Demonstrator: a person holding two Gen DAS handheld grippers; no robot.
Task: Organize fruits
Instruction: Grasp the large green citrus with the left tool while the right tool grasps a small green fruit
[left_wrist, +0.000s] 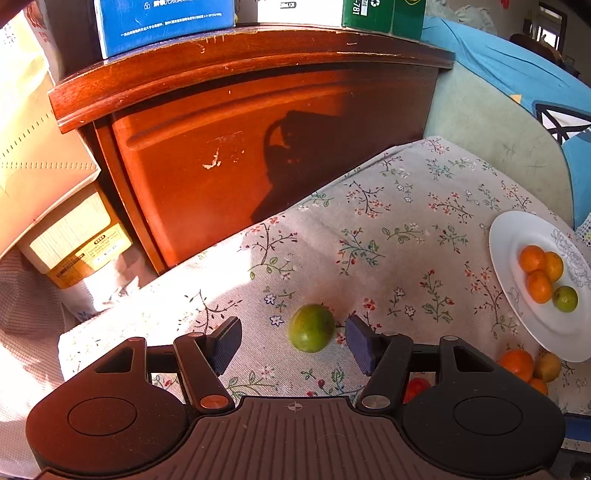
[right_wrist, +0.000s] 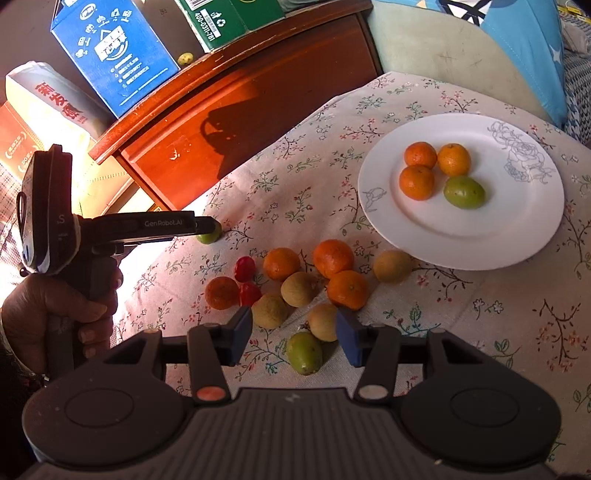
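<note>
A green round fruit (left_wrist: 311, 328) lies on the flowered cloth between the jaws of my left gripper (left_wrist: 293, 330), which is open with a gap on both sides. The right wrist view shows that gripper (right_wrist: 207, 225) from the side, held by a hand, with the fruit (right_wrist: 210, 236) under its tip. My right gripper (right_wrist: 294, 325) stands open over a loose pile: oranges (right_wrist: 332, 257), tan fruits (right_wrist: 298, 289), small red ones (right_wrist: 245, 268) and a green fruit (right_wrist: 304, 352) low between its jaws. The white plate (right_wrist: 461, 254) holds three oranges (right_wrist: 416, 182) and one green fruit (right_wrist: 464, 192).
A dark wooden cabinet (left_wrist: 236, 155) stands close behind the cloth-covered table (left_wrist: 406, 221), with blue (right_wrist: 110, 55) and green cartons (right_wrist: 221, 18) on top. Paper bags and boxes (left_wrist: 70, 243) crowd the left. A pale green chair back (right_wrist: 443, 48) rises at the far right.
</note>
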